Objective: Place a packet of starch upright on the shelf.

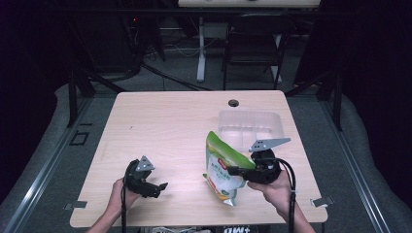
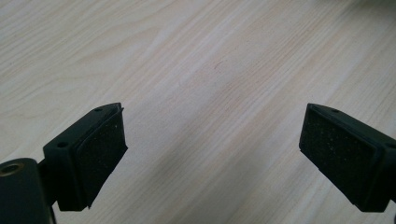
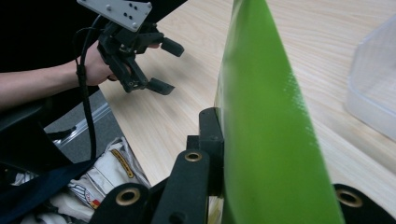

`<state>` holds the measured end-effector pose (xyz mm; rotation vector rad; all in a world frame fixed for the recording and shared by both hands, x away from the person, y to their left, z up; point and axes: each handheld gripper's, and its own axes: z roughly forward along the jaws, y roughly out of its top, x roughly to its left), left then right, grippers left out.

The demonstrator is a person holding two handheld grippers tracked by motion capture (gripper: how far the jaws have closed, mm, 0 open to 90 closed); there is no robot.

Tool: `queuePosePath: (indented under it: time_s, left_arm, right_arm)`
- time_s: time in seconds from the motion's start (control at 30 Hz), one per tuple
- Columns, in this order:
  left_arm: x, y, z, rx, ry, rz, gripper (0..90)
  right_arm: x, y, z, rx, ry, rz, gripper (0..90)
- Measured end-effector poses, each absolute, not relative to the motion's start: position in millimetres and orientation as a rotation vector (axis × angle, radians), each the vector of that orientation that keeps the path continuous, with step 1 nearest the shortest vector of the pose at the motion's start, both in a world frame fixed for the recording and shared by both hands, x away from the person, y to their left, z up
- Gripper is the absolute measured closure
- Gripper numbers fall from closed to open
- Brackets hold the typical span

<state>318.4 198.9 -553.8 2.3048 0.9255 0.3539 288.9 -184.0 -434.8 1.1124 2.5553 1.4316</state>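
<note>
The wooden table [image 1: 165, 126] was the landmark for everything here. Near its front edge, at the right half, the right gripper [image 1: 233, 171] was closed on a green and white snack bag [image 1: 224, 170] and held it upright, with the top of the bag higher than the gripper and its lower corner close to the table surface; I could not tell if this corner touched the wood. In the right gripper view the green side of the bag [image 3: 266, 126] stood between the 2 black jaws, and 1 jaw was pressed flat against it. Behind the bag, toward the far right part of the table, a clear plastic tray [image 1: 250, 127] with some compartments lay on the wood; the bag was just in front of it, and the grey plate of the right gripper appeared over its front rim. Its corner [image 3: 373, 88] was also visible in the right gripper view. The left gripper [image 1: 158, 188] was near the front edge at the left half of the table, well apart from the bag, and the person's left hand [image 1: 119, 191] held it low over the surface. Its jaws were wide apart, with nothing between them except bare wood [image 2: 210, 93], and its 2 pads [image 2: 100, 154] faced each other.
</note>
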Motion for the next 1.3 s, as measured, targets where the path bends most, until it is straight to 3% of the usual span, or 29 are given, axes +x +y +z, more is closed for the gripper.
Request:
queuePosePath:
  time_s: [1.3]
  left_arm:
    - [317.8,197.8,-554.3,2.311,0.92,0.364,7.5]
  right_arm:
    - [286.6,-289.1,-407.3,1.329,2.219,1.434,90.0]
